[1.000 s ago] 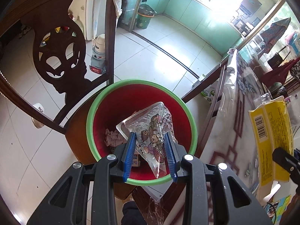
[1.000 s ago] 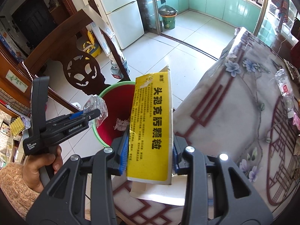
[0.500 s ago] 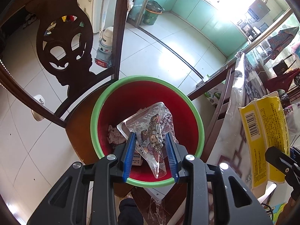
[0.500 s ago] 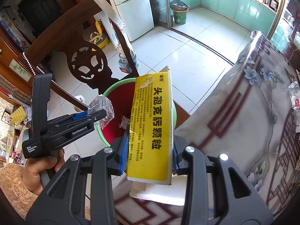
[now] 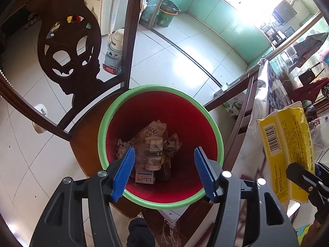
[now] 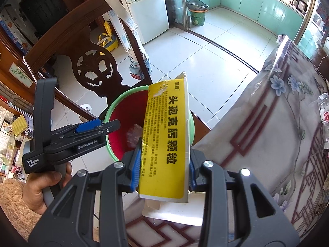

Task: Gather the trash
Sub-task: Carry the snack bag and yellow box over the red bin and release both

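In the left wrist view the left tongs (image 5: 164, 169) are hanging low in the middle of the frame with their blue pads spread wide apart and nothing between them. Directly beyond them a red bin (image 5: 160, 203) with a green rim is sitting on the seat of a dark wooden chair (image 5: 67, 47), and in its bottom a heap of trash (image 5: 153, 148) is lying (a Pocky packet, a printed paper cup, crumpled wrappers and a small carton). A blurred clear wrapper (image 6: 134, 133) is showing inside the bin in the right wrist view, just left of the box.

The right tongs (image 6: 164, 169) are sitting low in the middle of their own frame, clamped on a yellow box (image 6: 166, 142) printed with black Chinese characters; the box is standing upright and slightly tilted, its top overlapping the bin's rim in that view. The same box is appearing at the right edge of the left wrist view. The worktop (image 6: 273, 140), under a flowered cloth, is filling the right of the frame.
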Demonstrator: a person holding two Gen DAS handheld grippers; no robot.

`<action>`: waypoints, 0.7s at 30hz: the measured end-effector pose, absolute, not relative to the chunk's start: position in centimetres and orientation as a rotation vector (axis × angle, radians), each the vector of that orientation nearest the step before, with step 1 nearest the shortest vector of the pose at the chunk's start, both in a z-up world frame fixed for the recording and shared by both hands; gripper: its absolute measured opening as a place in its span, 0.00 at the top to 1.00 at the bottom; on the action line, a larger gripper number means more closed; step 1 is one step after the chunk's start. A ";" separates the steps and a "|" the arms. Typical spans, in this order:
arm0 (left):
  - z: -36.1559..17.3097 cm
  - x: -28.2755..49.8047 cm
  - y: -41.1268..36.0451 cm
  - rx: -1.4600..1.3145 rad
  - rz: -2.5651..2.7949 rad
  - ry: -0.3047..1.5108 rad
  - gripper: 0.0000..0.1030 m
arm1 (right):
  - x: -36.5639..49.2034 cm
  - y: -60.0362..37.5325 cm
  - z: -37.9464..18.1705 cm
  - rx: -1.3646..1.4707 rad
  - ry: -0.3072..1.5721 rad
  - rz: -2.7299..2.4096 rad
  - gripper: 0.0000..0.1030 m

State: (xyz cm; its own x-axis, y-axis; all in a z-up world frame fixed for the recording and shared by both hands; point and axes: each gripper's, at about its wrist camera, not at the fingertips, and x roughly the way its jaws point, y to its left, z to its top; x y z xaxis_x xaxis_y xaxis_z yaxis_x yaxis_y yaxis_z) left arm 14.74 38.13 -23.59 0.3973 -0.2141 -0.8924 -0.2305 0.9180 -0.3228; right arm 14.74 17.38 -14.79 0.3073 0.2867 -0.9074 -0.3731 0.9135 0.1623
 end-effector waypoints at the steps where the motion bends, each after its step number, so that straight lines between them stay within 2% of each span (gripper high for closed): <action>1: -23.6 14.6 38.2 -0.439 0.011 1.174 0.44 | 14.8 17.5 -14.8 -0.086 1.181 0.440 0.66; 15: -22.1 12.2 39.7 -0.429 0.050 1.129 0.44 | 16.1 20.6 -16.2 -0.164 1.194 0.477 0.65; 18: -21.9 11.8 39.9 -0.427 0.058 1.125 0.44 | 16.4 20.9 -16.0 -0.163 1.180 0.466 0.52; 21: -21.7 11.5 40.0 -0.416 0.062 1.118 0.44 | 16.2 20.6 -15.5 -0.162 1.162 0.460 0.50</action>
